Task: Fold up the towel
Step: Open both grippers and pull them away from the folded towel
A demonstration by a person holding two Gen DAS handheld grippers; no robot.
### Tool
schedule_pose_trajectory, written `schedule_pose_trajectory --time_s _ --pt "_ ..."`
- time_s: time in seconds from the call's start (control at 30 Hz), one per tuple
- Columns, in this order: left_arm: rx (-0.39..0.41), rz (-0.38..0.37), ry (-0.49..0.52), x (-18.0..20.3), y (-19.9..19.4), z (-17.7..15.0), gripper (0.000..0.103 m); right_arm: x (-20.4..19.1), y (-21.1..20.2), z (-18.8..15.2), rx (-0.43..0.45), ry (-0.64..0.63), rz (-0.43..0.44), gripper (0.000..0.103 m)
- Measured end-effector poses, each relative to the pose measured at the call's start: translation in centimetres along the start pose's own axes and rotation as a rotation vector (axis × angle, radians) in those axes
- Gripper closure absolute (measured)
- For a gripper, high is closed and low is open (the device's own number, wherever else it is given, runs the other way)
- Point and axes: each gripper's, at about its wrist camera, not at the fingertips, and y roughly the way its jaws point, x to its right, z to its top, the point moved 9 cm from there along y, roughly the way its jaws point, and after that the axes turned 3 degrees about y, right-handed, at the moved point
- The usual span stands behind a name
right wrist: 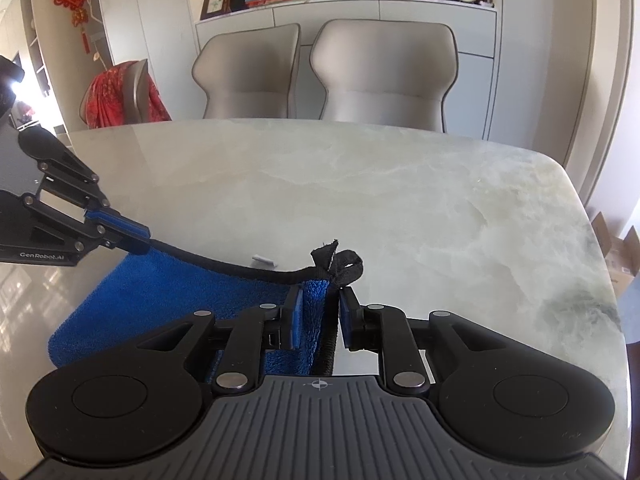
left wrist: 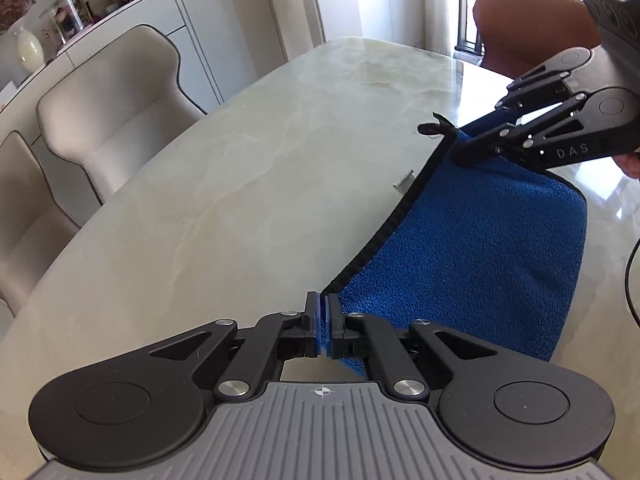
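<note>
A blue towel (left wrist: 480, 248) with a black hem hangs above the marble table (left wrist: 240, 152), stretched between both grippers. My left gripper (left wrist: 322, 304) is shut on one corner of it. My right gripper (right wrist: 318, 300) is shut on the other corner, where a black hanging loop (right wrist: 344, 266) sticks out past the fingers. In the left wrist view the right gripper (left wrist: 460, 148) reaches in from the upper right and pinches the towel's far corner. From the right wrist camera, the left gripper (right wrist: 138, 240) holds the hem at the left, and the towel (right wrist: 160, 292) sags below the taut edge.
Two beige chairs (right wrist: 320, 76) stand along the table's far side, with a white sideboard (right wrist: 360, 12) behind them. An orange-brown chair (left wrist: 532, 24) sits at the table's end by the window. A small white tag (right wrist: 264, 260) lies on the tabletop (right wrist: 400, 200).
</note>
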Motion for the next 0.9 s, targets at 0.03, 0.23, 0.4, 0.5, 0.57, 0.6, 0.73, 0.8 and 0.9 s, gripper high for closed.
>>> schedule_pose_trajectory --time_s 0.03,0.23,0.4,0.5,0.57,0.6,0.73,0.8,0.9 --pt "0.002 0.006 -0.001 0.0 0.0 0.0 0.101 0.2 0.3 -0.1 -0.008 0.009 -0.008 0.073" --pt "0.001 0.058 -0.025 -0.3 -0.3 -0.5 0.084 0.1 -1.3 -0.9 0.005 0.049 -0.003 0.057" --pt "0.065 0.157 -0.059 -0.7 -3.7 -0.2 0.079 -0.9 -4.1 -1.7 0.032 0.057 0.015 0.037" --pt "0.146 0.135 -0.155 0.4 -6.6 0.3 0.074 -1.5 -5.8 -2.2 0.049 0.061 0.025 0.037" --pt "0.182 0.082 -0.206 1.8 -7.5 0.8 0.063 -1.9 -7.0 -2.5 0.060 0.065 0.032 0.038" --pt "0.205 0.028 -0.232 3.4 -8.1 0.9 0.062 -2.1 -7.5 -2.7 0.066 0.066 0.036 0.038" --pt "0.206 -0.045 -0.244 7.7 -8.1 -0.1 0.061 -3.7 -8.7 -3.8 0.056 0.051 0.076 0.040" --pt "0.169 -0.062 -0.270 8.9 -7.1 -1.2 0.062 -5.2 -8.4 -4.7 0.024 0.026 0.117 0.040" --pt "0.124 -0.077 -0.310 9.1 -5.9 -2.5 0.062 -5.6 -7.3 -5.6 -0.036 0.020 0.130 0.041"
